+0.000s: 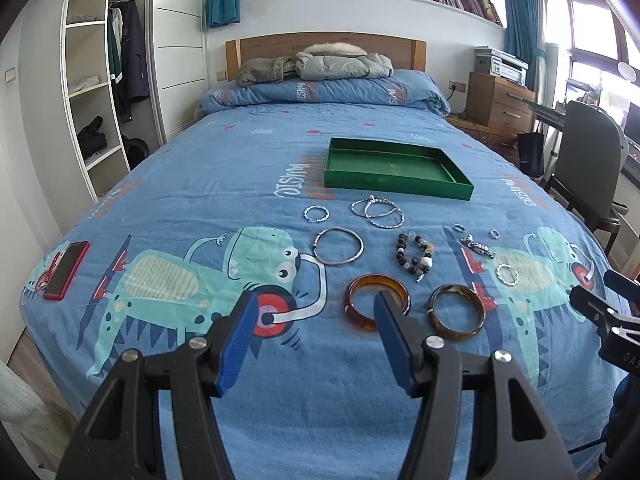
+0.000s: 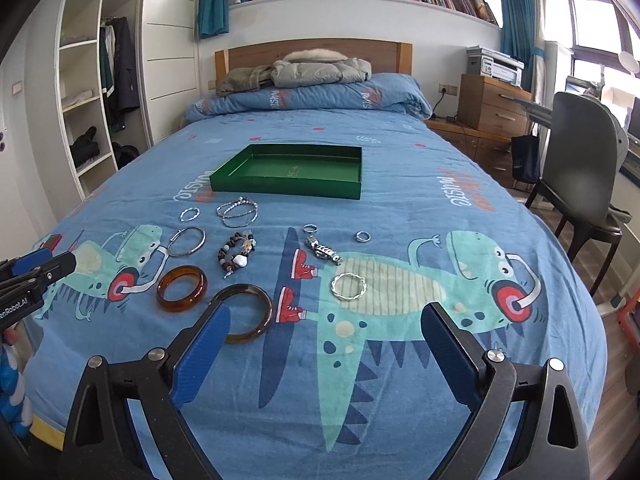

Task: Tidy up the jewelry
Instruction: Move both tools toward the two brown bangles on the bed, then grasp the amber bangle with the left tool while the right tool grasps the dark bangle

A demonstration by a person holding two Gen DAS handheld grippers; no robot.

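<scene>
Two bangles (image 1: 376, 302) before green tray (image 1: 400, 186)

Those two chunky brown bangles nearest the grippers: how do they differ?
The amber bangle is a clear orange-brown; the dark bangle is duller and smokier. The amber bangle has the broader band; the dark bangle looks thinner-walled with a wider hole. In the right wrist view the dark bangle lies nearer the camera. Both lie flat on the bedspread, untouched, outside the green tray.
</scene>
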